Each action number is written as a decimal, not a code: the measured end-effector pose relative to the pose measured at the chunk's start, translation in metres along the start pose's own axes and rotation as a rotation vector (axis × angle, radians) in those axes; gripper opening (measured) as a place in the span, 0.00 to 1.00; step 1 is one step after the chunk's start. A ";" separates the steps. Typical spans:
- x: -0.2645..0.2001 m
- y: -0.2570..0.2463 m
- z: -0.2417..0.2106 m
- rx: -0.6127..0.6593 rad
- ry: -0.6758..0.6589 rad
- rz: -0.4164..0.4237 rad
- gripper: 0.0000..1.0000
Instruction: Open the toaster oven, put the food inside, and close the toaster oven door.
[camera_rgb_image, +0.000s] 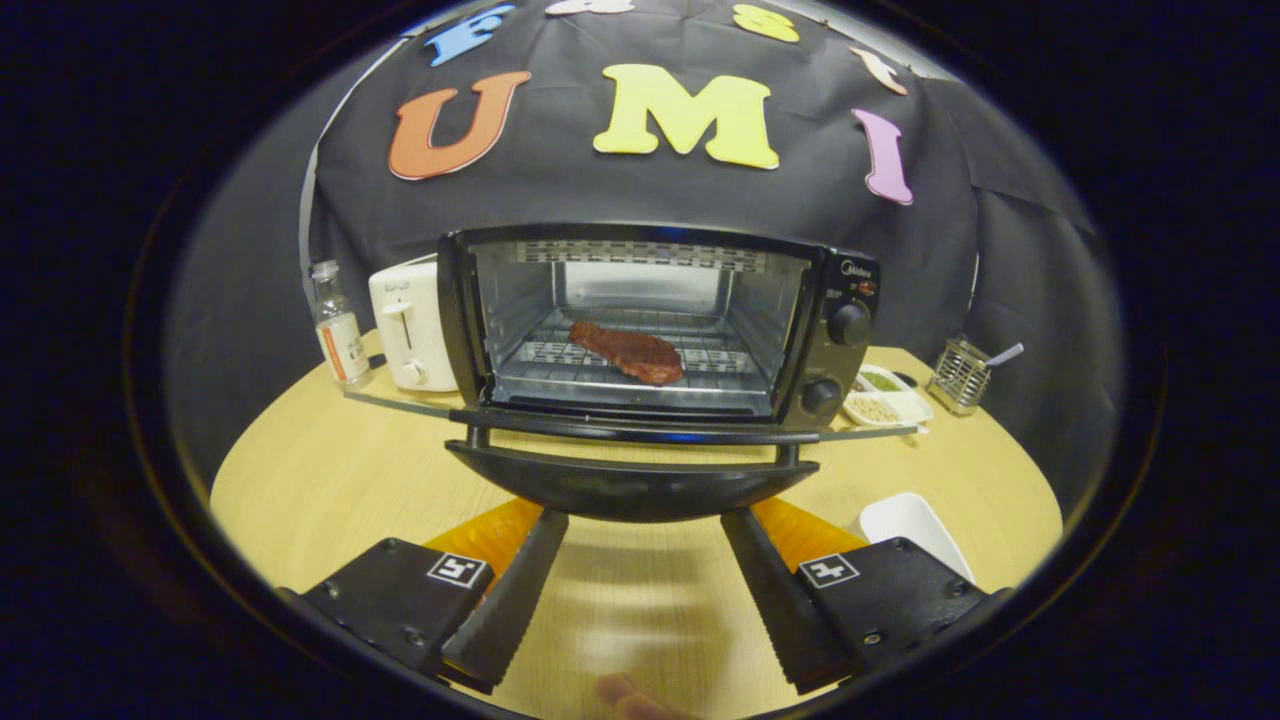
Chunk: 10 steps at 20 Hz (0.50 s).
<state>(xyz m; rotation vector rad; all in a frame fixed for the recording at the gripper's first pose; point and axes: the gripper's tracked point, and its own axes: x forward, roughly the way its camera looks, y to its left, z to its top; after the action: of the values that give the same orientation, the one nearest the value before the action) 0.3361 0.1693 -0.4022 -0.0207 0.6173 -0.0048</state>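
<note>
A black toaster oven (840, 330) stands on the wooden table with its glass door (420, 405) folded down flat toward me. A reddish-brown steak (630, 352) lies on the wire rack (560, 352) inside. The door's black handle (630, 485) curves just ahead of my fingertips. My gripper (645, 520) is open, its fingers spread wide below the handle with nothing between them, and the tips reach up to the handle's underside.
A white toaster (410, 330) and a small glass bottle (337, 325) stand left of the oven. Right of it are a divided dish of food (888, 398) and a wire utensil holder (960, 375). A white dish (905, 520) lies by my right finger. Fingertips of a hand (625, 692) show low down.
</note>
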 end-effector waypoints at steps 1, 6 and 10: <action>0.001 0.000 0.006 -0.006 -0.005 0.003 0.98; 0.012 -0.002 0.029 0.000 -0.026 0.003 0.98; 0.024 -0.002 0.047 0.013 -0.028 0.002 0.98</action>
<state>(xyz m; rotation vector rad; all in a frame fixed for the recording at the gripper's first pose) 0.3826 0.1684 -0.3782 -0.0075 0.5893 -0.0071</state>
